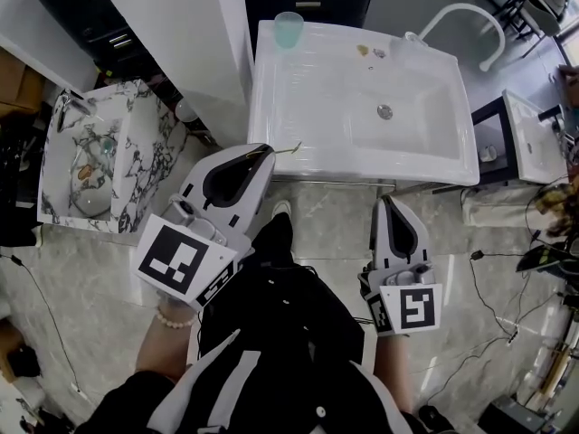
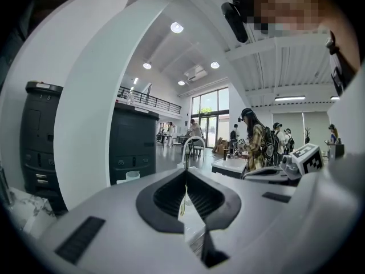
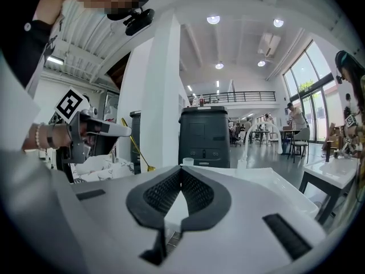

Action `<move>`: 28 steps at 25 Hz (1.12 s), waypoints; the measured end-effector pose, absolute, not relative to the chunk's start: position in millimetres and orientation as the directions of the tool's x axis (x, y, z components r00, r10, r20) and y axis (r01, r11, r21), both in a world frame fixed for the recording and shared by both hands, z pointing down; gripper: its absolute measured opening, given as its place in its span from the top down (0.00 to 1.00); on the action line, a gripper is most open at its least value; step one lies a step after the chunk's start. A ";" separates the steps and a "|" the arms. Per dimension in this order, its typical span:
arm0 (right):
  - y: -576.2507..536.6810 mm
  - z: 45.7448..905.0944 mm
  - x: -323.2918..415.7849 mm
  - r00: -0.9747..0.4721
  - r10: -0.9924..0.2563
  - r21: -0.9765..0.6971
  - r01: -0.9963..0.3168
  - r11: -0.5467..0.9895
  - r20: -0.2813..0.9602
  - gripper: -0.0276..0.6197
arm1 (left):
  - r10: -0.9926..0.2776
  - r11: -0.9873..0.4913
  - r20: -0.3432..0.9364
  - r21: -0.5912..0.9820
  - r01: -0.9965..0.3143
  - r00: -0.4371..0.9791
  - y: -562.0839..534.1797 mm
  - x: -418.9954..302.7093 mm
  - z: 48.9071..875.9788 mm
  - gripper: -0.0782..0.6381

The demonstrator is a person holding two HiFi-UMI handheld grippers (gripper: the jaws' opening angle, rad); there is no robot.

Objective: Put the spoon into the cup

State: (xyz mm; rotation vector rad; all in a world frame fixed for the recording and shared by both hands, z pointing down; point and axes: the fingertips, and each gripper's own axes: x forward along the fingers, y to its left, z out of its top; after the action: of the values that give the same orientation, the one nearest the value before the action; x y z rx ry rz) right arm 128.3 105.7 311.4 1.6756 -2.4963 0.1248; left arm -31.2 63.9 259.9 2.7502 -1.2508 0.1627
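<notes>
You're pinching the spoon (image 1: 288, 149), bowl seemingly outward, in the left gripper's (image 1: 260, 155) closed jaws, right gripper (image 1: 387, 200) shut empty, and you're needing a reach across the counter (image 1: 298, 107) to the cup (image 1: 289, 28).

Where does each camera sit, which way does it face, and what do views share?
Head view: on the person's head, steeply down on the white sink, left hand-held gripper, right hand-held gripper and dark-clothed torso.
Left gripper view: rides that gripper, looking along its shut jaws toward the cup.
Right gripper view: rides its gripper, facing the sink; shows the left wrist and spoon.
Shared: the cup shows in all three.
</notes>
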 end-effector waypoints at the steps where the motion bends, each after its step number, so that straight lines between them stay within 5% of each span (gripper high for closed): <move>1: 100.4 310.3 128.6 -0.375 -0.914 0.007 -0.925 0.381 0.155 0.96 | -0.745 -0.650 0.145 0.062 -0.757 0.651 58.1 -31.2 259.7 0.88; 28: -64.6 311.5 136.2 -0.370 -0.908 -0.008 -0.926 0.376 0.197 0.96 | -0.789 -0.605 0.144 -0.016 -0.796 0.597 -147.4 -27.8 258.5 0.88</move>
State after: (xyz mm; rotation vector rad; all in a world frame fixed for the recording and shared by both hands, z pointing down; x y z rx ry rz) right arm 136.2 -64.6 311.5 1.6611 -2.4694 0.1750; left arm -27.8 -147.4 258.5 2.7619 -1.3725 0.2108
